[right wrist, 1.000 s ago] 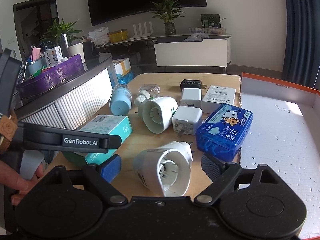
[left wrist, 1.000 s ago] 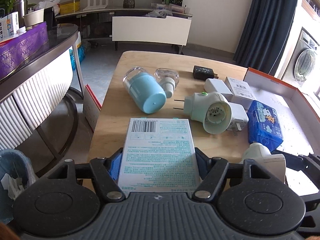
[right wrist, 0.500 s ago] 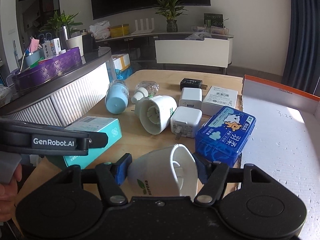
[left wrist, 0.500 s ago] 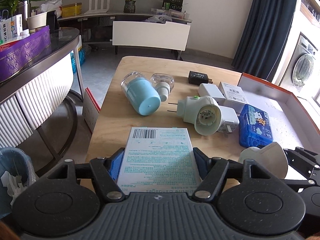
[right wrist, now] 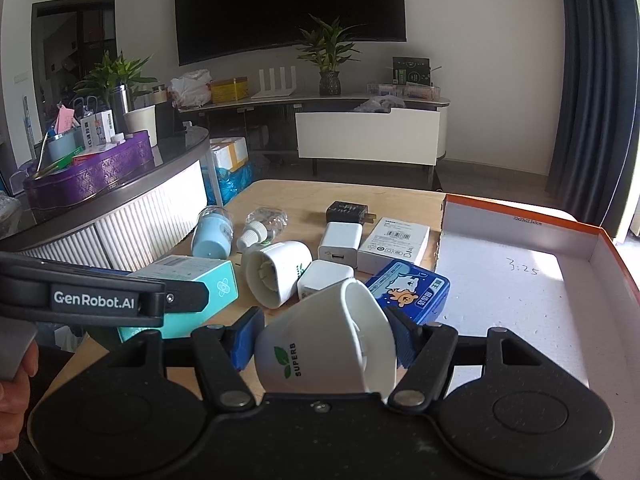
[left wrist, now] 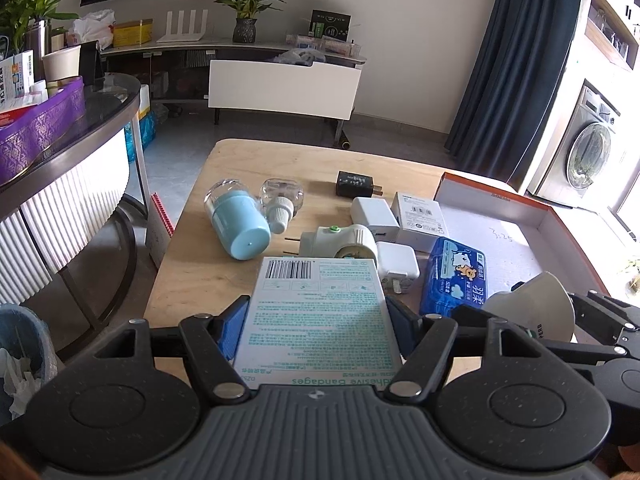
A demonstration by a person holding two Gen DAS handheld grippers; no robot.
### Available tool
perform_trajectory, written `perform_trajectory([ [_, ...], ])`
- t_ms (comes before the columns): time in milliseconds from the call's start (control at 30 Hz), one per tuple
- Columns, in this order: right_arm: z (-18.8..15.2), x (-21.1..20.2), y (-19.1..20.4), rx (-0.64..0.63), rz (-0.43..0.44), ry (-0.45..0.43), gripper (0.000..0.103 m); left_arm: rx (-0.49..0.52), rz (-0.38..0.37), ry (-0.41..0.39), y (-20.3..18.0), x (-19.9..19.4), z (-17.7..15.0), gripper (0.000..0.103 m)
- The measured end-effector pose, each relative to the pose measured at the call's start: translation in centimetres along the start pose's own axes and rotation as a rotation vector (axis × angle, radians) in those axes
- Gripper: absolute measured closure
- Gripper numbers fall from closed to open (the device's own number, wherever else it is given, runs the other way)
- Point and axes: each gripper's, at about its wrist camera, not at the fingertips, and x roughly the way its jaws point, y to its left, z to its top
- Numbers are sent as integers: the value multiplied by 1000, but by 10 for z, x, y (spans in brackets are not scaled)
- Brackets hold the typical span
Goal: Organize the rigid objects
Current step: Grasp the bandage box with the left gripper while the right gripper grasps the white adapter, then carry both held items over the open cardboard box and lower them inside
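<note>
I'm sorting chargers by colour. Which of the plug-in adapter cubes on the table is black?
The black charger cube at the far end of the group, prongs pointing right. The two nearer cubes are white.

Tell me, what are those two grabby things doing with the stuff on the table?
A person is tidying small things using a tool in each hand. The left tool grips a teal box of bandages, and the right tool grips a white plug-in device. Both are held above the wooden table. An open box with an orange rim sits empty on the right, while the chargers, bottles and a blue tissue pack still lie on the table.
</note>
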Motion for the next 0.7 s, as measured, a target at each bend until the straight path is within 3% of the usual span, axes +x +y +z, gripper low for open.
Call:
perform_trajectory([
  [700,37,-41,-89,104,-170,-91,24,98,-153,-10,-92,13,42,32],
])
